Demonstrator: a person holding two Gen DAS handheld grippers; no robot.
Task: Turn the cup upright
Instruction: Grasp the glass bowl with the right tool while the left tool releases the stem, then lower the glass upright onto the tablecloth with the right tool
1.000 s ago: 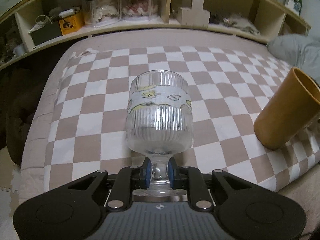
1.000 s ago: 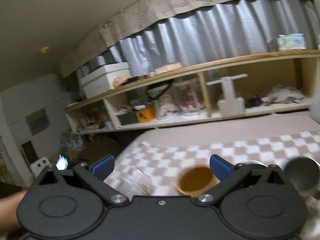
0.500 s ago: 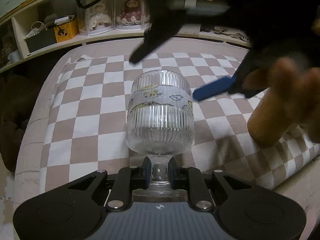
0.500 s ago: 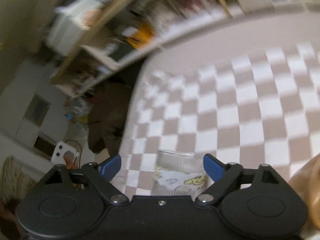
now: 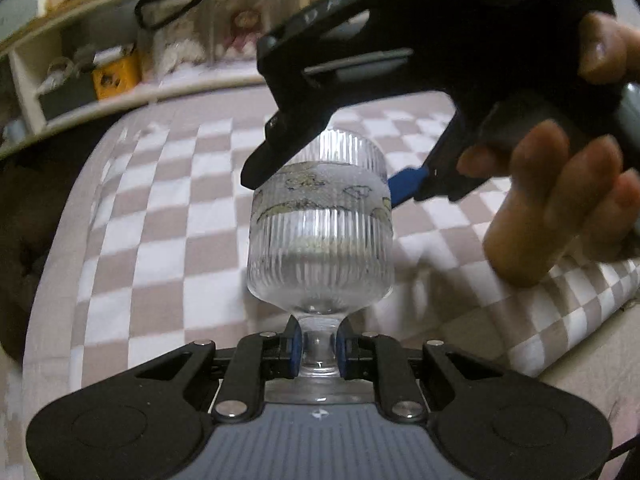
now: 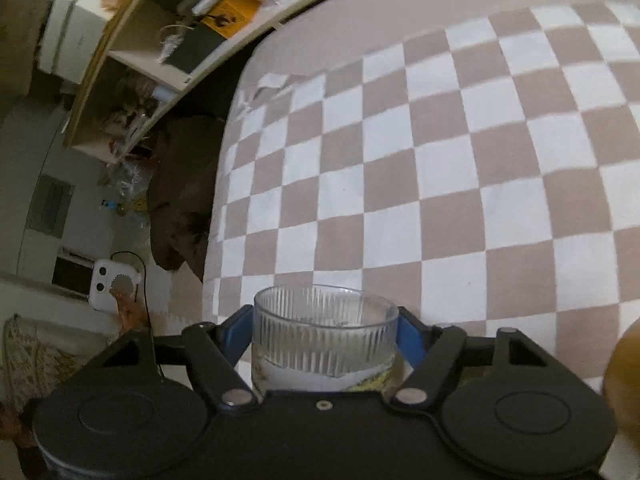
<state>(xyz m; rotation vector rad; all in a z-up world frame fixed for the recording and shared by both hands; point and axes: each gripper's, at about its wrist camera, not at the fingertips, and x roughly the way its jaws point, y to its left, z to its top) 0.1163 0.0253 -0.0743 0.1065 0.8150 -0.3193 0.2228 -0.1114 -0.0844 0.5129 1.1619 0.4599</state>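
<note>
A clear ribbed glass goblet point(image 5: 320, 232) with a printed band is held above the checkered bed. My left gripper point(image 5: 317, 346) is shut on its stem, bowl pointing away from the camera. My right gripper point(image 5: 324, 172) has come in from above right, and its fingers straddle the rim end of the bowl. In the right wrist view the goblet's bowl point(image 6: 326, 336) sits between the blue pads point(image 6: 408, 340) of my right gripper point(image 6: 326, 338); the pads stand close against the glass, and contact is unclear.
The beige-and-white checkered bedspread point(image 6: 440, 168) fills the area below. An orange-brown cup point(image 6: 624, 376) shows at the right edge of the right wrist view. Wooden shelves with clutter point(image 5: 120, 68) run behind the bed. The floor lies off the bed's left edge.
My right gripper swung down from facing the shelves and now brackets the goblet's bowl. My left gripper has kept its hold on the stem and tilted slightly.
</note>
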